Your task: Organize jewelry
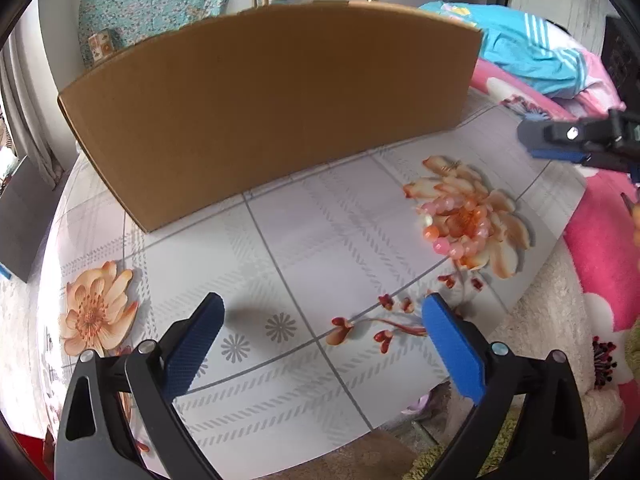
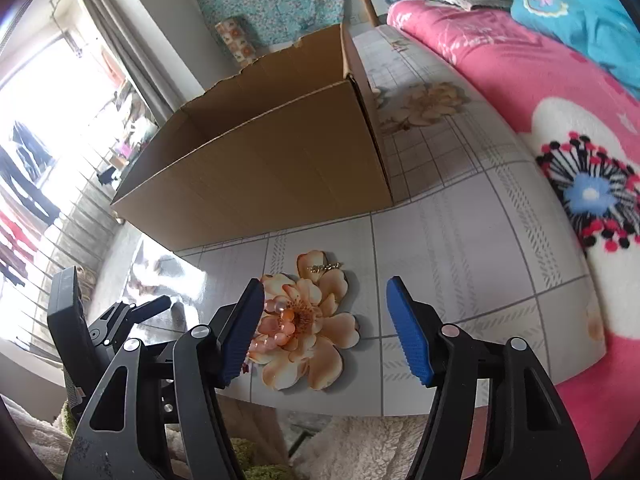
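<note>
A pink and orange bead bracelet [image 1: 456,232] lies on a printed flower near the right edge of the table; in the right wrist view the bracelet [image 2: 276,314] sits just below my right gripper's left finger. A small gold chain piece [image 2: 325,267] rests on a petal beyond it. An open-topped cardboard box [image 1: 260,112] [image 2: 260,152] stands further back on the table. My left gripper [image 1: 324,308] hovers open over bare tablecloth, left of the bracelet. My right gripper [image 2: 325,284] is open above the flower with nothing between its pads, and shows at the far right [image 1: 560,140] in the left wrist view.
The table wears a grey checked cloth [image 1: 320,240] with printed flowers. A bed with a pink flowered blanket [image 2: 500,80] borders the table on the right, with a blue garment [image 1: 532,48] on it. A cream fluffy rug [image 1: 540,320] lies below the table's edge.
</note>
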`<state>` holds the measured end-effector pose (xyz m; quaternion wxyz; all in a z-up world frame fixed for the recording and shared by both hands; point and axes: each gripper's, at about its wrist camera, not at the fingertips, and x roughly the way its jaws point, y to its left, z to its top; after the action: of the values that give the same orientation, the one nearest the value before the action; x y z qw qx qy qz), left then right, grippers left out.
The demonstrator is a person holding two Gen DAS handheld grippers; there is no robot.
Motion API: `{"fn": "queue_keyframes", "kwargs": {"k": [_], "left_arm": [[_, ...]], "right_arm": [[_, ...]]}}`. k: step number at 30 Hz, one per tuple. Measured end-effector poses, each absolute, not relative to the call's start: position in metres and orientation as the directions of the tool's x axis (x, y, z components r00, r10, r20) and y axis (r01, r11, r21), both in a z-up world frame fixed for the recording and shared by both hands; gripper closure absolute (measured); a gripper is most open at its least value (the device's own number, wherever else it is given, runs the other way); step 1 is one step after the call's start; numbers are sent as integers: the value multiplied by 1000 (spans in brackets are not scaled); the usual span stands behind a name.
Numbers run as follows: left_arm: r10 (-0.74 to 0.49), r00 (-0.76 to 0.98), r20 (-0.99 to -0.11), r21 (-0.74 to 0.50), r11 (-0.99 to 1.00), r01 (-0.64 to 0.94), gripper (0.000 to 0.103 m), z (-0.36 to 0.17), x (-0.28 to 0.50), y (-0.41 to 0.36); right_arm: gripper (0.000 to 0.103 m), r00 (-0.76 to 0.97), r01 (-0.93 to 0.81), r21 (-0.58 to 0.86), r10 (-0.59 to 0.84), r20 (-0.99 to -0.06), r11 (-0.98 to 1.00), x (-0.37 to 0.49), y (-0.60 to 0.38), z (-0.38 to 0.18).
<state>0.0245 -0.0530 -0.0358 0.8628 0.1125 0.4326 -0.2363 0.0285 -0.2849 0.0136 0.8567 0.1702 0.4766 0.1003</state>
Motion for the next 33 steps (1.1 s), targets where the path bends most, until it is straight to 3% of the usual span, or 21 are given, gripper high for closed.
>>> {"fn": "queue_keyframes", "kwargs": {"k": [5,9,15,19,24,26,33], "left_arm": [[-449,535,-716,-43,793,608,20,-8,12,-62],[-538,491,-685,-35,697,716,38,0,-9,-89],[-499,474,-725,71,631,773,63,-11,-10,-127],[-475,419,-774,54,609,791,79,-29,3,-140],[-468,421,-777,46,624,780,85,-32,13,-140],[-463,423,-779,41,636,771,94,-32,18,-138],[-419,445,-792,25,706,708,93,-31,41,-111]], "right_arm": [[56,541,-2,338,285,-791,941,30,-289,7],[58,546,-12,319,273,-792,948,34,-282,4],[59,566,-17,330,281,-775,944,36,-285,5],[60,572,-17,343,290,-768,939,33,-288,4],[62,581,-47,341,303,-755,939,32,-286,4],[63,582,-67,322,299,-756,944,32,-281,4],[73,570,-170,186,251,-783,968,39,-254,-2]]}}
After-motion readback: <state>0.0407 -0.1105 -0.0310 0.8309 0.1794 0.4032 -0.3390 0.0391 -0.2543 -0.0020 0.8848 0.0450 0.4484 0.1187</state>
